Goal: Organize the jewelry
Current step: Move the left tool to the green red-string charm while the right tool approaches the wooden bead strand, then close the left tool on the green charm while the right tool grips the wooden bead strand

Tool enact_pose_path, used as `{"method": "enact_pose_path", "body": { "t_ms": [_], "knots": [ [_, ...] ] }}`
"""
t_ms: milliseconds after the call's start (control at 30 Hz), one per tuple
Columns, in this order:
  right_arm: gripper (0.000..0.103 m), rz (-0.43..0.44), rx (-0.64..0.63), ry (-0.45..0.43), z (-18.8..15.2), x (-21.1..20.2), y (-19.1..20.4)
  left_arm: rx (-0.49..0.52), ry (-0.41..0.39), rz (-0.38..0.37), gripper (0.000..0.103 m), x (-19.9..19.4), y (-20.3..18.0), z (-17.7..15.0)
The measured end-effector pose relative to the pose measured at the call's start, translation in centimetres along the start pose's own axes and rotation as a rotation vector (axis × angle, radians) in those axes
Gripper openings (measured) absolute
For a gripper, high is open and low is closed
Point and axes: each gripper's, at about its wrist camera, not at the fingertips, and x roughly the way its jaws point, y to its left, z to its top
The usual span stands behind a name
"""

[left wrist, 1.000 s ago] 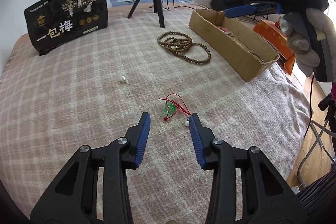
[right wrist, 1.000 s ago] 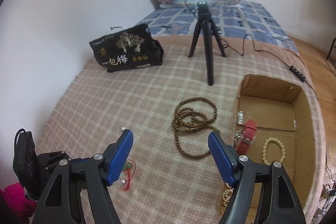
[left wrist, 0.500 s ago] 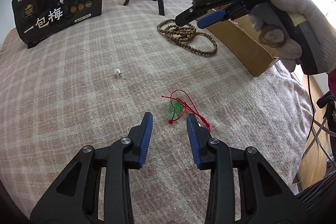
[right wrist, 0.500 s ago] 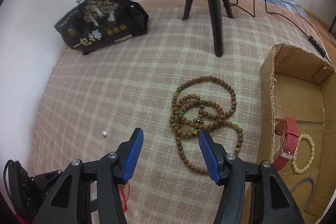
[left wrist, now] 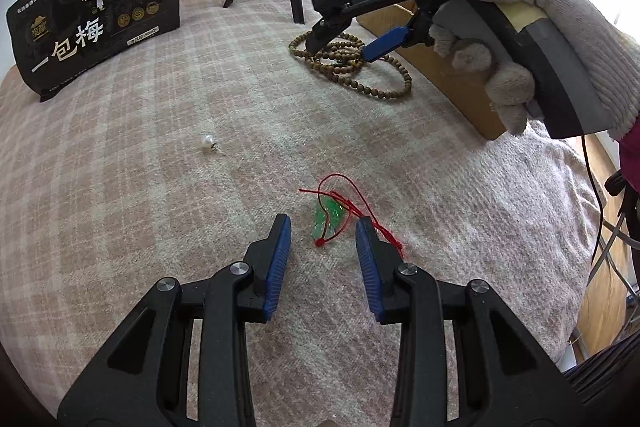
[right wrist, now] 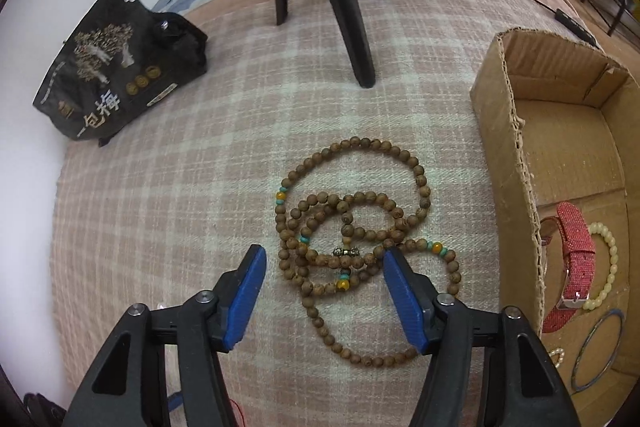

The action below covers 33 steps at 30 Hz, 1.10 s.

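A green pendant [left wrist: 329, 217] on a red cord lies on the checked blanket, just ahead of and between the tips of my left gripper [left wrist: 322, 227], which is open and does not touch it. A small pearl earring [left wrist: 208, 142] lies further left. My right gripper [right wrist: 324, 251], held by a gloved hand [left wrist: 540, 7], points down over the coiled wooden bead necklace [right wrist: 352, 211]. Its jaws are opening with the coil between them, and the pads are not pressing on the beads. From the left wrist, the right gripper [left wrist: 344, 47] hangs over the necklace [left wrist: 384, 83].
A cardboard box [right wrist: 504, 131] at the right holds a red watch strap [right wrist: 574, 247], a cream bead bracelet [right wrist: 608, 267] and a thin bangle [right wrist: 598, 347]. A black snack bag [left wrist: 96, 23] and a tripod [right wrist: 352, 7] stand at the back. The bed's edge drops off on the right.
The right gripper has come down and tilted over the bead necklace, entering the left wrist view. The left gripper has sunk a little toward the green pendant and its jaws have narrowed slightly.
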Motion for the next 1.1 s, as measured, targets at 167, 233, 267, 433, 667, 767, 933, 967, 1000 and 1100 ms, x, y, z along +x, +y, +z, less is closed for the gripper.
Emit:
{"method": "enact_pose_path", "body": {
  "t_ms": [167,233,267,433,667,767,933,967,1000,1100],
  "knots": [
    [0.068,-0.008,0.016,0.006,0.5,1.0,0.1,-0.006,0.012,-0.018,0.034,1.1,0.1,0.5],
    [0.072,-0.021,0.006,0.002,0.7,1.2,0.3,-0.009,0.015,-0.017,0.034,1.4,0.2,0.7],
    [0.075,-0.028,0.0,0.002,0.8,1.4,0.6,-0.006,0.015,-0.015,0.034,1.6,0.2,0.8],
    [0.079,-0.103,-0.088,-0.008,1.3,2.5,2.6,0.026,0.014,0.014,0.032,2.1,-0.3,0.9],
    [0.053,-0.141,-0.173,-0.029,1.3,3.6,4.3,0.004,0.003,0.027,0.016,1.9,0.1,0.7],
    [0.039,-0.134,-0.205,-0.033,0.9,3.5,4.4,0.009,-0.005,0.034,0.016,1.9,0.0,0.6],
    [0.018,-0.097,-0.232,-0.029,0.0,2.5,3.7,-0.005,-0.012,0.038,0.015,1.4,0.2,0.4],
    [0.016,-0.091,-0.24,-0.029,-0.2,2.3,3.6,-0.008,-0.012,0.039,0.015,1.4,0.2,0.4],
    [0.015,-0.086,-0.247,-0.029,-0.4,2.2,3.5,-0.012,-0.014,0.04,0.015,1.2,0.3,0.3],
    [0.011,-0.059,-0.249,-0.028,-1.2,1.6,3.4,-0.021,-0.018,0.047,0.015,0.7,0.4,0.0]
  ]
}}
